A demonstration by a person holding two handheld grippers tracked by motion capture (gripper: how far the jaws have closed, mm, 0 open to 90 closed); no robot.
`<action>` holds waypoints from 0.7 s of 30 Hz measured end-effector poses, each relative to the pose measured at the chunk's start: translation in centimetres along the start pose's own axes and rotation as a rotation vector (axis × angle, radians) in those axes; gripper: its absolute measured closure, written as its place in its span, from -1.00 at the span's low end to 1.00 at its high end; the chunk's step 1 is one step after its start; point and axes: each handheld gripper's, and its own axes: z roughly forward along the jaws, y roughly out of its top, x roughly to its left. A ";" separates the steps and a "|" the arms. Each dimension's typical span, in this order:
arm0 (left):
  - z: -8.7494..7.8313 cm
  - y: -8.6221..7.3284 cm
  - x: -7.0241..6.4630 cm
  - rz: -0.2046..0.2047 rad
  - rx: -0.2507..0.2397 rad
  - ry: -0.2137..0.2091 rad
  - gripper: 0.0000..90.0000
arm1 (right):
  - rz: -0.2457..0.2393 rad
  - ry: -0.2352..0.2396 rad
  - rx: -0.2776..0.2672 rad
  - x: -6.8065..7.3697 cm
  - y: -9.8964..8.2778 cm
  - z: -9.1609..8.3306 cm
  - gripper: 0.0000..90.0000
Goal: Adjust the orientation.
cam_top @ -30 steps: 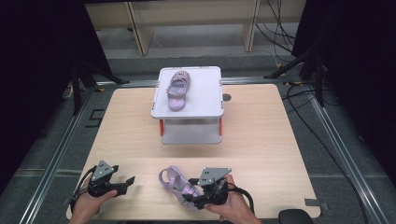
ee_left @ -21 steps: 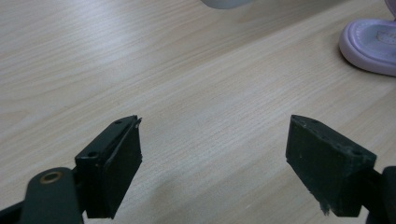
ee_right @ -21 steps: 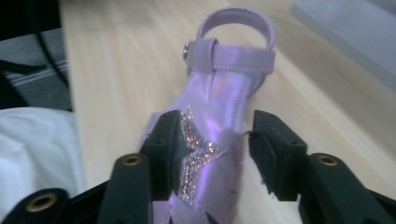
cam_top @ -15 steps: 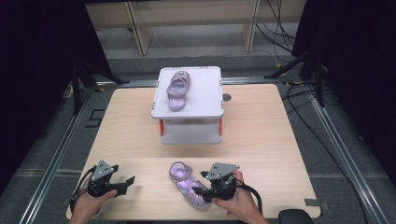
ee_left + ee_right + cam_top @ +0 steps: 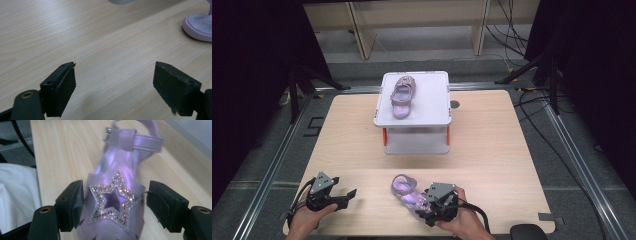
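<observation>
Sandal [image 5: 117,195] toe hidden between right tongs [image 5: 113,205]

A lilac sandal [image 5: 117,195] bears a glittery silver star [image 5: 113,201]; pale wood-grain table [image 5: 492,150].

A small purple sandal [image 5: 117,195] lies on the wooden table directly between the right gripper's [image 5: 428,206] spread jaws, its toe end toward that gripper and its heel strap pointing away. Its shiny lilac upper carries a glittering star outline, and a buckled strap loops across the ankle. One jaw sits just beside the shoe's side; whether it touches is unclear. The matching purple sandal [image 5: 401,96] rests upright on top of a white box [image 5: 432,107], well ahead of both grippers, toward the table's far side.
</observation>
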 end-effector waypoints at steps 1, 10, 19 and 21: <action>0.0 0.0 0.0 0.001 -0.002 -0.002 -0.60 | 0.000 -0.007 0.008 -0.2 0.0 -0.2 -0.31; 0.0 0.0 0.0 -0.003 0.000 0.002 -0.60 | -0.028 -0.047 0.036 -1.2 -0.3 -1.2 -0.28; 0.0 0.0 0.0 0.001 -0.001 0.001 -0.60 | 0.024 -0.062 0.023 -2.4 -1.0 -1.6 -0.28; -0.1 0.0 0.2 0.017 0.015 0.010 -0.60 | 0.011 -0.086 0.025 -2.6 -1.0 -1.8 -0.27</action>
